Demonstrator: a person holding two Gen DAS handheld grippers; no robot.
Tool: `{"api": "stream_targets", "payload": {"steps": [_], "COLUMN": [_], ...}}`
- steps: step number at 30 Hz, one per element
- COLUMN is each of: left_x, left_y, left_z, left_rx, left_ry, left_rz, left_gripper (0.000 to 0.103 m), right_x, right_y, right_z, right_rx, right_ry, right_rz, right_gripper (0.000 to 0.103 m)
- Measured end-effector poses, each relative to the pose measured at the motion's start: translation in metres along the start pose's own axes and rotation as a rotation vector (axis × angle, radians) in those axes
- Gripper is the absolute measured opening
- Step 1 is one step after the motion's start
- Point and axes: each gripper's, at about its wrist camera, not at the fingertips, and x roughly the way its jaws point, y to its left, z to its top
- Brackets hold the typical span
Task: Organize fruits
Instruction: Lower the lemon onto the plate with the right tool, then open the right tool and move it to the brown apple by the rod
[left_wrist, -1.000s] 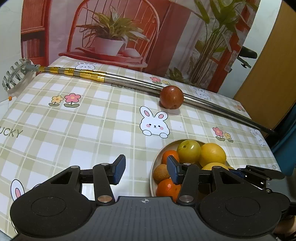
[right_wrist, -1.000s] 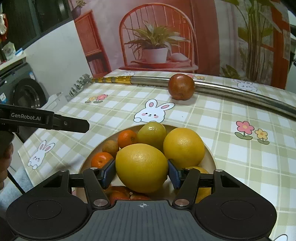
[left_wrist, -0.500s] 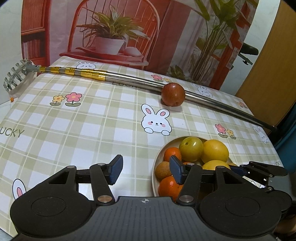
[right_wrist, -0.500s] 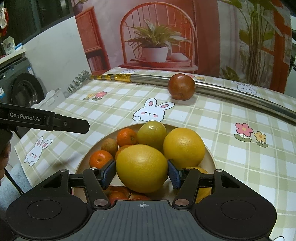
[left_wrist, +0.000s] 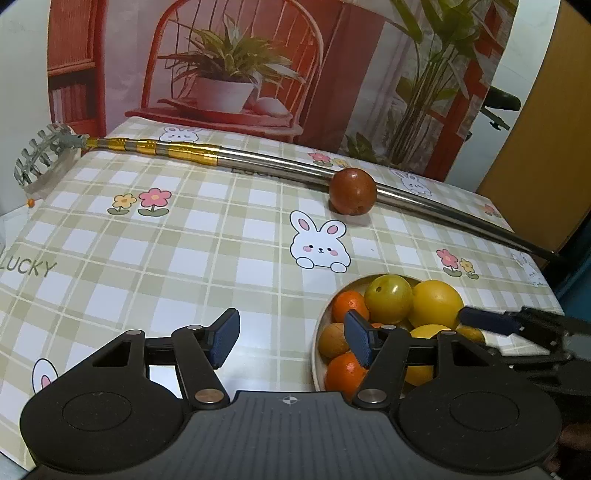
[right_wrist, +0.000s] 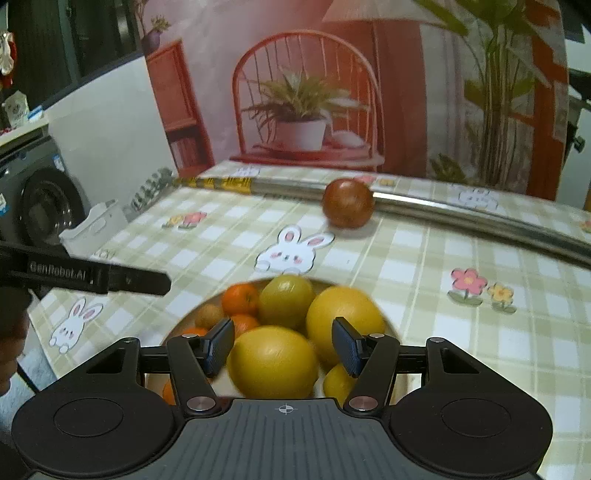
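Here, smooth round lemon (right_wrist: 272, 361); bowl (left_wrist: 317, 354)

Count of items: one bowl (left_wrist: 320, 325); four yellow citrus fruits (right_wrist: 273, 363); one yellow-green fruit (left_wrist: 388, 298); at least three small oranges (left_wrist: 347, 304); one brown kiwi-like fruit (left_wrist: 332, 339); one red-brown fruit (left_wrist: 352, 191) on the desk (left_wrist: 184, 251); one metal pole (left_wrist: 258, 160).

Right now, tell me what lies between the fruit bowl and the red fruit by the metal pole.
Only tablecloth with a printed bunny; no object lies between the bowl and the red fruit. Both wrist views show it.
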Motion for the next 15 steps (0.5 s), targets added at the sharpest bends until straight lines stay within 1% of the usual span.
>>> {"api": "stream_targets", "payload": {"steps": [4,9,12,15], "left_x": [-0.001,-0.005,-0.007,-0.007], "left_y": [0.002,0.008,0.012,0.016], "left_z": [0.004,0.018,0.027,0.034], "left_rx": [0.010,0.012,0.008,-0.002], "left_ry": [-0.019,-0.065,-0.093,-0.114], "left_rz": [0.016,0.039,0.056,0.070], "left_gripper": [0.065,0.065,0.065,0.065], "right_x": [-0.004,-0.001,0.009,0.030], "right_y": [-0.012,-0.030,-0.040,-0.050], "right_z": [0.016,0.044,0.062,0.080], "right_rx": [-0.008,-0.018,-0.031,-0.039], "right_ry": [-0.050,-0.127,-0.164,-0.182], "right_rz": [-0.020,-0.040,-0.044,-0.031], "right_gripper": [0.055,0.056,0.056,0.056]}}
